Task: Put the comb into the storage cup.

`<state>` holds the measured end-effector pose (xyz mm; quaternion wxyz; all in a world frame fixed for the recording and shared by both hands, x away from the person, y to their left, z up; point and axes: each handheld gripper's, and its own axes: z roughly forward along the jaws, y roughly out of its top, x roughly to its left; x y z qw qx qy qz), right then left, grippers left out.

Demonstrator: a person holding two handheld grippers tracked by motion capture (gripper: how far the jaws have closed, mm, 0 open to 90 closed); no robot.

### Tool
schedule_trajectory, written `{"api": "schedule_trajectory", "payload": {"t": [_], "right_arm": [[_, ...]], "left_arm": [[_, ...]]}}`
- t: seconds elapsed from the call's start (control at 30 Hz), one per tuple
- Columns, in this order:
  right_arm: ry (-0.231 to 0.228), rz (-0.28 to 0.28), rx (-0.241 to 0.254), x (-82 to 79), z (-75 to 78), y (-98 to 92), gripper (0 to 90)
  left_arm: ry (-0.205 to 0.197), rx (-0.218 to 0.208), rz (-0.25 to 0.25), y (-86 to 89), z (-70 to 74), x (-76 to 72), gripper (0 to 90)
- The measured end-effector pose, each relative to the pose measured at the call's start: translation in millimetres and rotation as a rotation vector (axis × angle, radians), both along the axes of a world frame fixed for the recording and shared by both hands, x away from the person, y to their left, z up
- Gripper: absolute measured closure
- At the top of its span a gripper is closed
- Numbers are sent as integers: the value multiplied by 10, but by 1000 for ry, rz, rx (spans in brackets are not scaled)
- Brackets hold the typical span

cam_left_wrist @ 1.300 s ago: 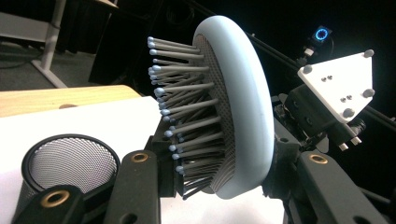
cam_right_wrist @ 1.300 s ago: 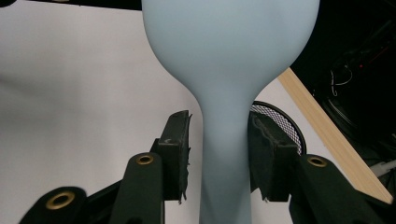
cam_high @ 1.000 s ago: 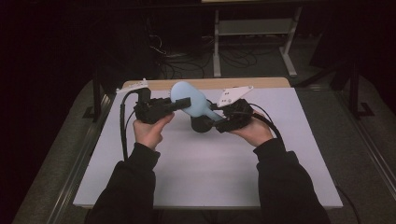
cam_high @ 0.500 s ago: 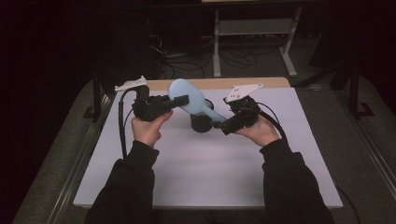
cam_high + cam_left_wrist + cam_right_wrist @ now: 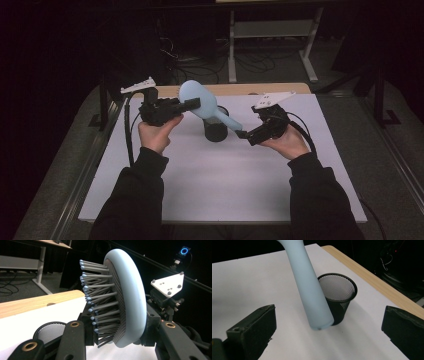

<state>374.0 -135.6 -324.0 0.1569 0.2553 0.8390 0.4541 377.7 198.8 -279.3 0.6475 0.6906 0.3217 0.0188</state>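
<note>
Hairbrush (image 5: pixel 202 102) sits at frame centre, above the mesh cup (image 5: pixel 216 129); we see the left gripper (image 5: pixel 192 104) clamped on its head, while the right gripper (image 5: pixel 243 135), jaws spread, flanks the handle end.

No readable text, label, brand, number or sign in any view. Pale blue hairbrush (image 5: pixel 130 302): plain surface, no marking. Black mesh cup (image 5: pixel 339 293): unmarked. Grey plate (image 5: pixel 168 285) on far gripper: screw heads only, no lettering. Small device (image 5: pixel 184 251) at 1 o'clock, left gripper view: glowing blue ring, no legible characters.
</note>
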Motion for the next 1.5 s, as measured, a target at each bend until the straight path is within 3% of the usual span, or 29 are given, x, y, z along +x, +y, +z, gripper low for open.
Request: {"api": "schedule_trajectory", "payload": {"t": [0.4, 0.97, 1.13, 1.5], "right_arm": [[-12, -26, 49, -101, -73, -270, 0], [34, -79, 104, -250, -269, -673, 0], [42, -102, 115, -306, -334, -784, 0], [64, -131, 137, -401, -445, -956, 0]], "left_arm": [[-32, 2, 22, 71, 155, 55, 582], [-64, 32, 77, 165, 248, 143, 582], [-78, 59, 96, 182, 280, 163, 582], [-86, 66, 137, 225, 306, 212, 582]]}}
